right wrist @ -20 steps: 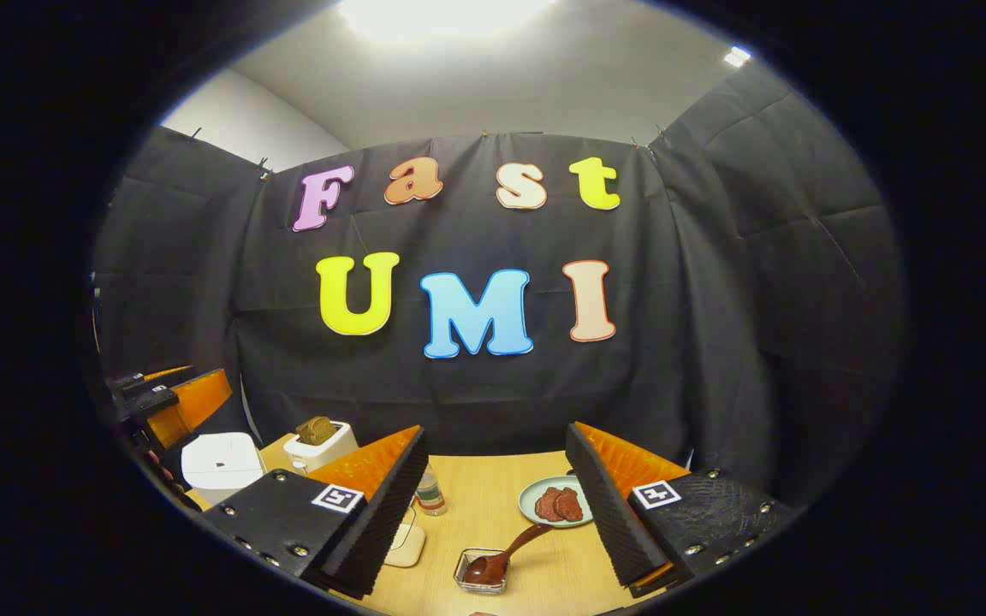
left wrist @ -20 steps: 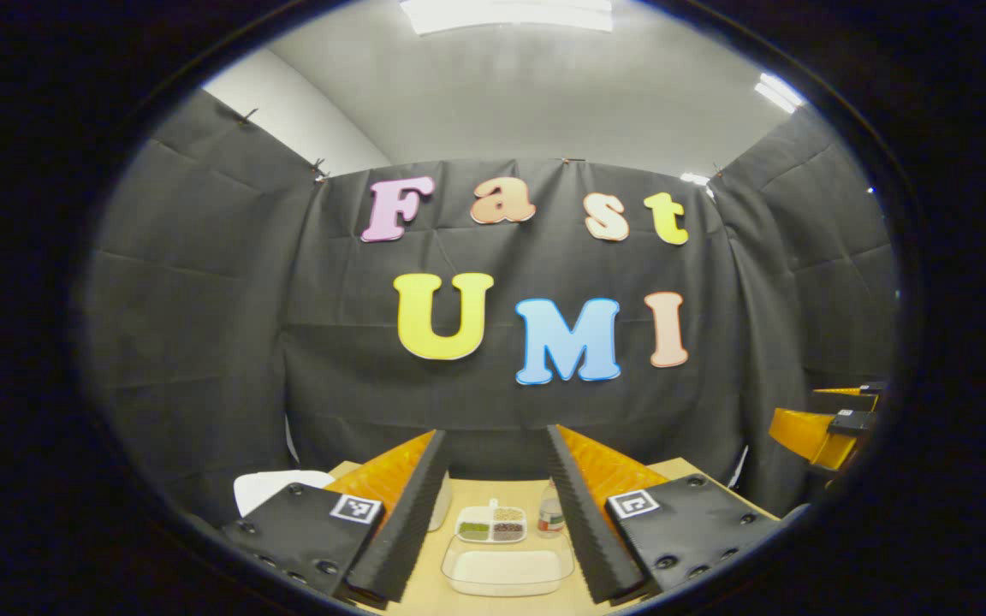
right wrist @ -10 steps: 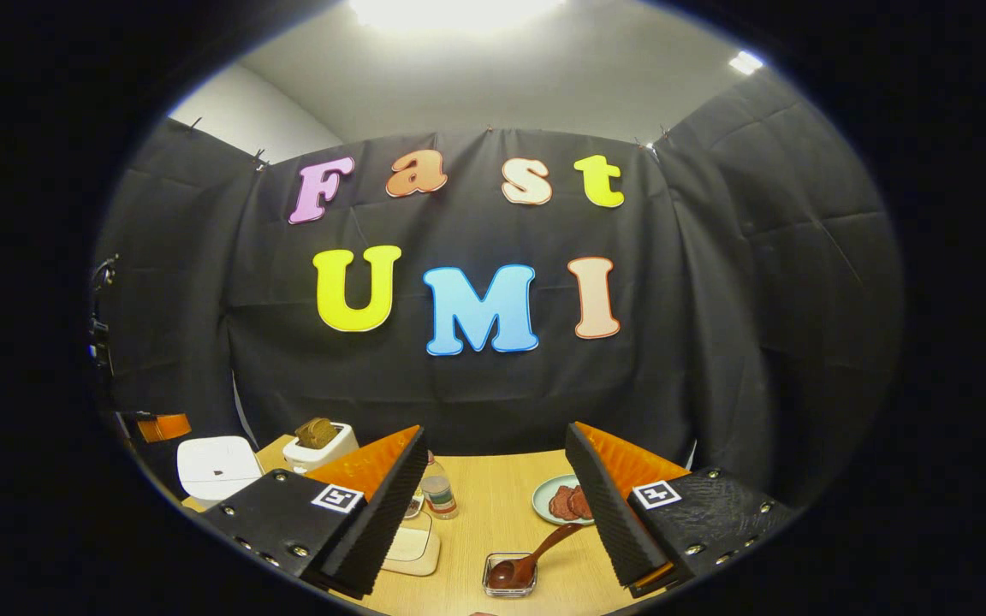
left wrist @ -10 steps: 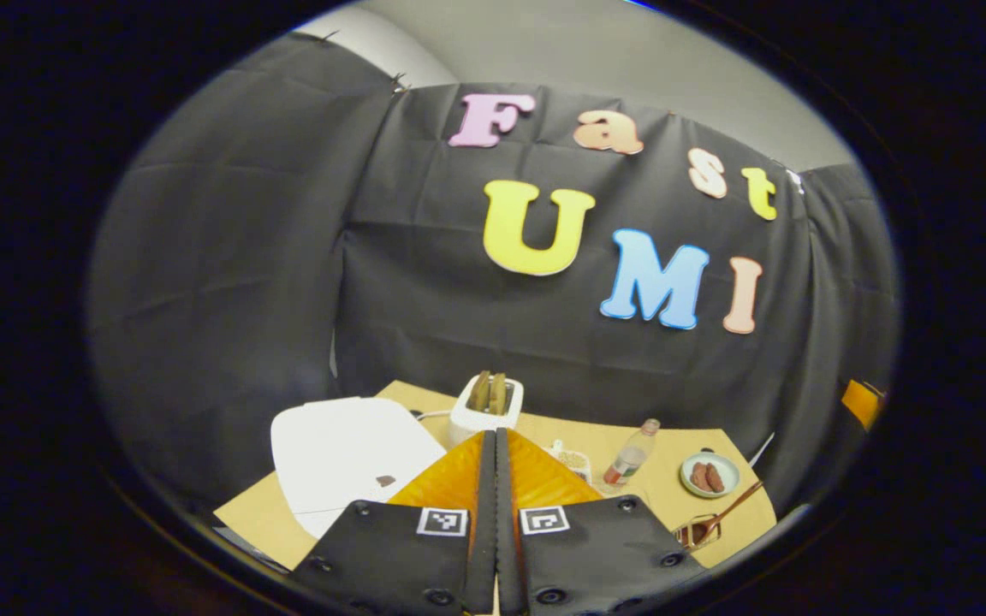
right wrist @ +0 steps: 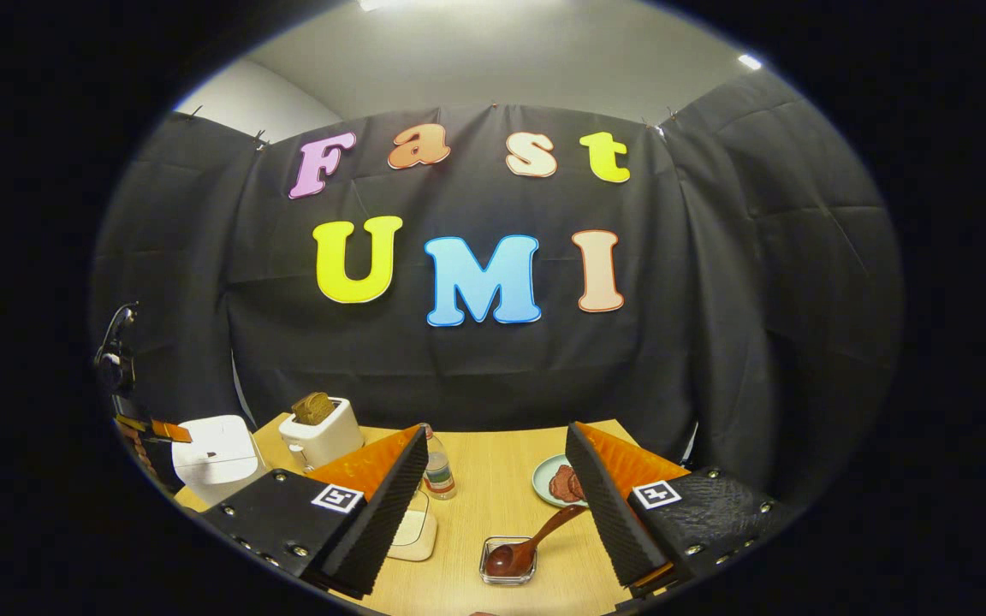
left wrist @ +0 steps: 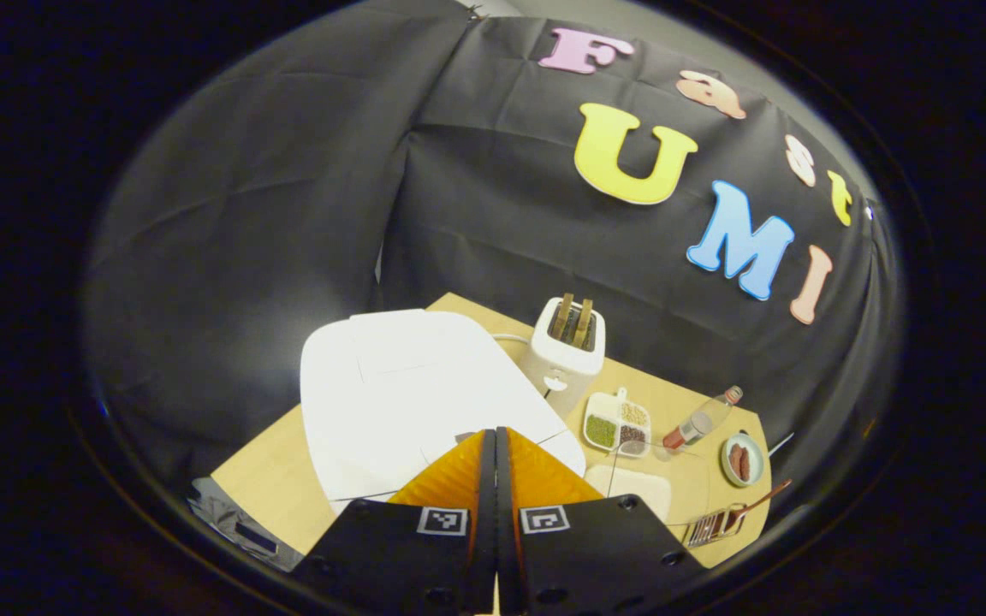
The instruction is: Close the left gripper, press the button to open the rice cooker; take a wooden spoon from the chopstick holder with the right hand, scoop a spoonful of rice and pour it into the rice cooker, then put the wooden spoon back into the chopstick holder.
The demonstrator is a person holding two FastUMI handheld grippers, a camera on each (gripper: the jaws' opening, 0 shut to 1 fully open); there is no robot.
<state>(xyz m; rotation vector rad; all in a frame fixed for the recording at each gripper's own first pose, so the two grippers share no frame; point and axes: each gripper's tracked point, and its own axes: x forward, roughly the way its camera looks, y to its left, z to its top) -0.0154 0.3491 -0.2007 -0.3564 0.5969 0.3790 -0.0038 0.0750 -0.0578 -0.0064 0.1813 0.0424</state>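
Left tongs (left wrist: pixel 493 445), pressed closed, have swung down over the rice cooker (left wrist: pixel 407 393) at frame centre (button press looks imminent); right tongs (right wrist: pixel 493 479) hang open.

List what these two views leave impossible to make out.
- Rice cooker button: left gripper view, the shut left tongs cover the front.
- Rice tray contents: right gripper view, behind a finger of the right tongs.
- Plate food: partly hidden, too small.

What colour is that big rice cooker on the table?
White. The rice cooker shows best in the left gripper view, lid down, beside the toaster.
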